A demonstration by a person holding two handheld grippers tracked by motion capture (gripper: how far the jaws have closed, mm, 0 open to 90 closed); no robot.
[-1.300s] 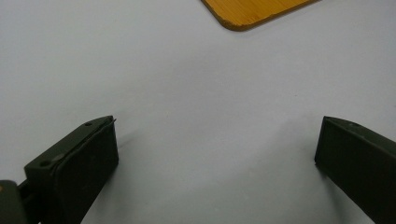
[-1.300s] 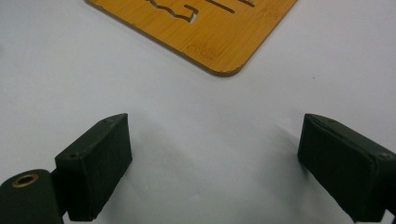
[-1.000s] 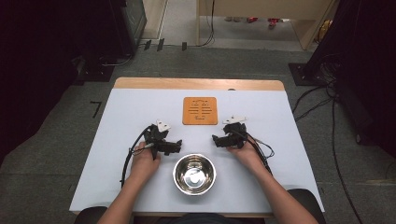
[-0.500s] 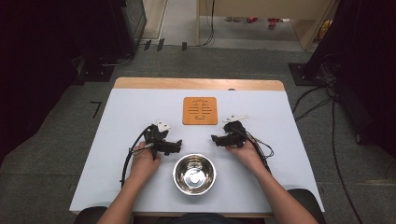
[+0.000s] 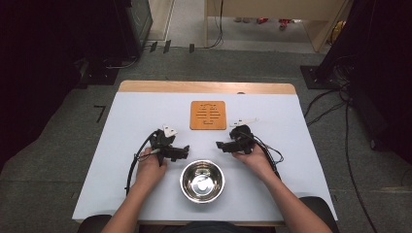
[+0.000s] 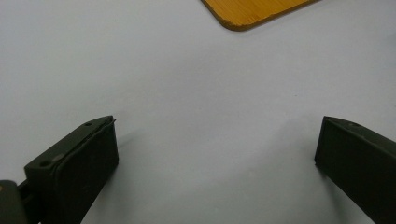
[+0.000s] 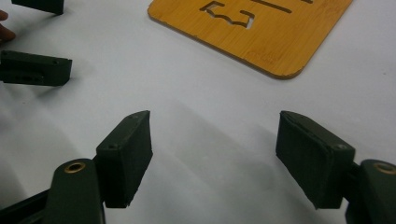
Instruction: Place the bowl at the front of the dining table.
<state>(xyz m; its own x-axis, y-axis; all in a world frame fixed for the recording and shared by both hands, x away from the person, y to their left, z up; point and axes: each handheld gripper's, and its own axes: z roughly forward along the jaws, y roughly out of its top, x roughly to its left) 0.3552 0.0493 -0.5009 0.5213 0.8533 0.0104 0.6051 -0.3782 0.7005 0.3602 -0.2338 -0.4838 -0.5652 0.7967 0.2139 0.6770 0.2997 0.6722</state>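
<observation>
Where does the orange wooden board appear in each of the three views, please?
High view: the wooden board lies at the table's far centre, between the two grippers and beyond them.
Left gripper view: one rounded corner at the top edge, right of centre.
Right gripper view: upper centre to right, slots visible.
Shared landmark: the board's rounded corner.

1. The table (image 5: 131,121) carries a board (image 5: 208,115) at its middle, toward the far edge.
2. A bowl (image 5: 202,181) sits on the table near the person's edge, in front of the board and well apart from it.
3. The left gripper (image 5: 183,152) rests on the table left of the bowl, between bowl and board.
4. The right gripper (image 5: 221,145) rests right of the bowl, its tips facing the left gripper's, just before the board's near right corner.
</observation>
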